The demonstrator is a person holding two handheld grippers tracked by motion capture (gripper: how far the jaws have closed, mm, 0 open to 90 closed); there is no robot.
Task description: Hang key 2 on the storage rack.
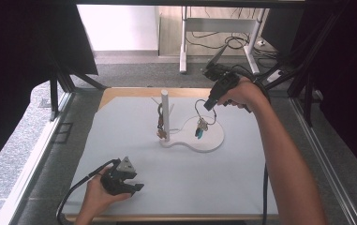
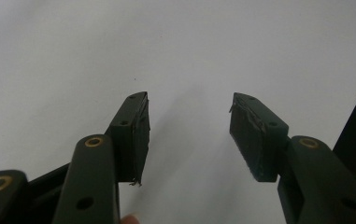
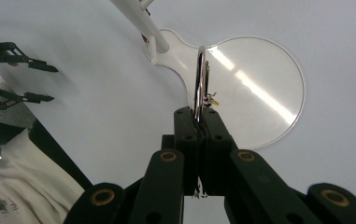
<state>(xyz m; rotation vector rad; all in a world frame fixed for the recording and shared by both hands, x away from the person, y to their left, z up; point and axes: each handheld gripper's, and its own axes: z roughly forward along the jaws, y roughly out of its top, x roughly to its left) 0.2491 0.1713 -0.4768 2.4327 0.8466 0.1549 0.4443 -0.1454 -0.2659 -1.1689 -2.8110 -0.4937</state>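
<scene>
From the high view, a pale grey table (image 1: pixel 134 187) stands on a grey floor with dark curtains at both sides. At its middle sits a white stand (image 1: pixel 199 140) with a round flat base and an upright post (image 1: pixel 165 115); another small bunch (image 1: pixel 160 126) hangs on the post. The right gripper (image 1: pixel 210 104) holds a thin metal key ring (image 1: pixel 204 110) above the base, with small keys or charms (image 1: pixel 200 127) dangling from it. The left gripper (image 1: pixel 131 180) rests near the table's front edge, well apart from the stand.

In the left gripper view, its jaws stand apart over the bare table, with nothing between them.

In the right gripper view, the jaws are pressed together on the metal ring (image 3: pixel 200 79), pinching its lower arc, above the glossy round base (image 3: pixel 259 84).

The bunch looks light and stiff, but the ring is thin, smooth wire (likely slippery), so a grip on the ring itself, as now, seems best; the hanging pieces would swing freely.

The dangling pieces are too small to identify, and what the post's hooks look like is unclear.
</scene>
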